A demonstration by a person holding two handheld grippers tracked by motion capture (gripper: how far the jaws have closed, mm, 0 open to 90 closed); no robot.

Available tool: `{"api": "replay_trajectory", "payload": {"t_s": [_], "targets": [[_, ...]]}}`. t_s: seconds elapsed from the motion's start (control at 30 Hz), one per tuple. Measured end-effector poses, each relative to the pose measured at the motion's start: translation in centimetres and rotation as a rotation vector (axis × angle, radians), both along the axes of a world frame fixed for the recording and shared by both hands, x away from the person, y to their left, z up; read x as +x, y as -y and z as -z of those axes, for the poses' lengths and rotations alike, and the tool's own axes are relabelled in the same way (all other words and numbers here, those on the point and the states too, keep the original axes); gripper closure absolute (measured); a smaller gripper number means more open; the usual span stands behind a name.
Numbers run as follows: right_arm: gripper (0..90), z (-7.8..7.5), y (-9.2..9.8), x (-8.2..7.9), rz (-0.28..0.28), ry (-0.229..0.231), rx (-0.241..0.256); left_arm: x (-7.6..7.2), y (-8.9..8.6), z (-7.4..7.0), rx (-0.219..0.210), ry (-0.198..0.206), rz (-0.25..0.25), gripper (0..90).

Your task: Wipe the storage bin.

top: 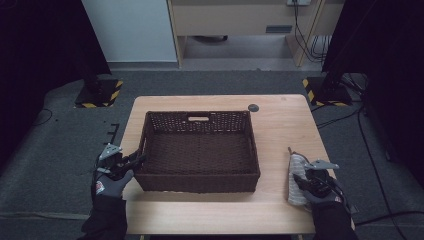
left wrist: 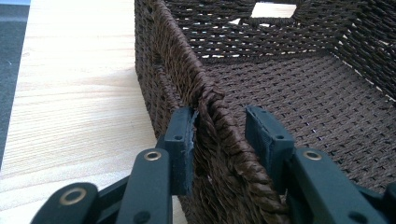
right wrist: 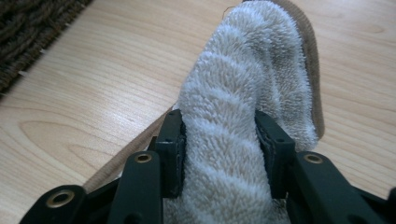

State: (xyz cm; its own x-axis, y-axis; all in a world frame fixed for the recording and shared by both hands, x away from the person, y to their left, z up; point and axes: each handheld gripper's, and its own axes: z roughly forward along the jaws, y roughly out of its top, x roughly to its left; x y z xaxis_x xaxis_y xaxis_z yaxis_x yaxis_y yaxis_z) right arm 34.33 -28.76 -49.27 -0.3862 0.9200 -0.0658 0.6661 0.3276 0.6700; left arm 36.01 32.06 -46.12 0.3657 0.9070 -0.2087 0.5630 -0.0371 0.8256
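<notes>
Centrally on the pale wooden surface point(top: 280, 125) sits a dark woven basket point(top: 199, 150), empty, its handle slot at twelve o'clock. At its eight o'clock corner the left tongs point(left wrist: 219, 135) straddle the rim, one jaw outside the wall, the other inside with a gap showing, so they stand spread and not yet clamped. At the basket's four o'clock, well apart from it, a rolled fluffy towel point(right wrist: 247, 107) with a tan edge lies on the wood, the right tongs point(right wrist: 219, 140) clenched around its near end. Soft and light, the towel will likely sag and unroll if lifted by an end; a mid-roll pinch looks safer.
</notes>
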Motion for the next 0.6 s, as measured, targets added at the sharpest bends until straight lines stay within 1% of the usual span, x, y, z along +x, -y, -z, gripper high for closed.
{"api": "replay_trajectory", "payload": {"t_s": [0.03,0.07,0.17,0.27,0.33,0.37,0.4,0.43,0.6], "targets": [[60.2,-0.1,0.2,-0.1,-0.004,0.004,0.005,0.0,0.0,0.0,0.000,0.000,0.000,61.7],[60.2,-0.1,0.4,-0.1,-0.009,-0.007,0.014,0.0,0.0,0.0,-0.001,0.000,0.000,61.6],[60.2,0.4,0.7,-0.1,-0.017,-0.040,0.018,0.0,0.0,0.0,0.001,0.001,0.000,61.7],[58.3,0.5,0.4,0.0,-0.021,-0.036,-0.007,0.0,0.0,0.0,0.002,0.001,-0.001,61.4],[54.7,0.5,0.4,0.0,-0.021,-0.033,-0.010,0.0,0.0,0.0,0.004,0.001,-0.002,61.0],[51.5,0.5,0.4,0.0,-0.015,-0.029,-0.005,0.0,0.0,0.0,0.005,0.002,-0.002,60.8],[49.3,0.5,0.4,0.0,-0.005,-0.021,0.000,0.0,0.0,0.0,0.006,0.002,-0.002,60.6],[47.3,0.3,0.5,-0.1,-0.008,-0.016,0.000,0.0,0.0,0.0,0.007,0.001,-0.002,60.5],[35.6,-1.0,0.9,-0.4,0.002,0.080,0.039,0.0,0.0,0.0,0.013,0.001,0.000,60.3]]}}
